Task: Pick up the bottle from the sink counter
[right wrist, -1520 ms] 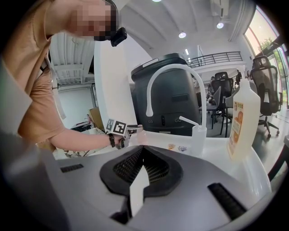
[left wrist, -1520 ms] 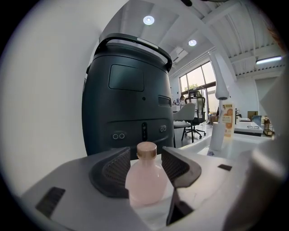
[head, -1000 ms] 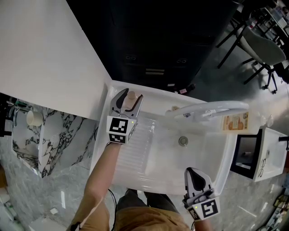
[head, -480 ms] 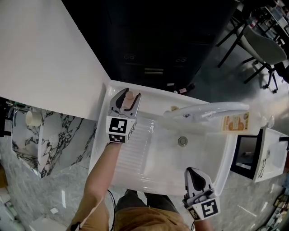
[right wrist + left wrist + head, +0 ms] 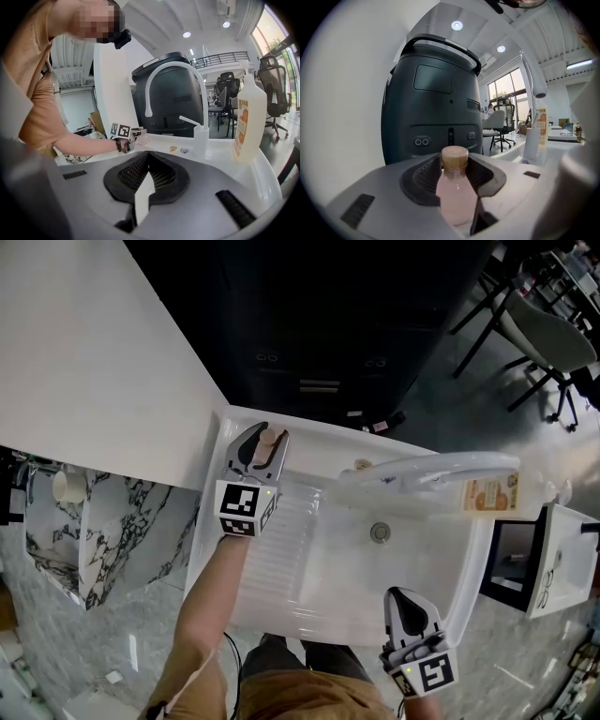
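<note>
Bottle (image 5: 454,192) is standing upright in the far-left corner of the counter (image 5: 281,563), its long axis vertical, and it is sitting directly ahead of the left hand-held gripper (image 5: 267,439), right between the jaws. Those jaws have just been closing. The ribbed pads are now hugging the pink body just below the tan cap and look to be touching it on both sides, though I am not sure how firm the grip is yet.

I am keeping the right hand-held gripper (image 5: 403,599) clenched and empty at the near edge of the counter, well apart from the bottle. The left hand is clearly the nearer one and is doing this job.

As I judge it, the coming move is a straight lift. The white wall (image 5: 103,362) is running just beside the counter's left edge and a dark cabinet (image 5: 431,103) is standing behind the far edge, so neither side is offering room. Upward is looking free, as is back toward me over the ribbed drainboard. The faucet (image 5: 431,470) is arching over the basin, away to the right.
</note>
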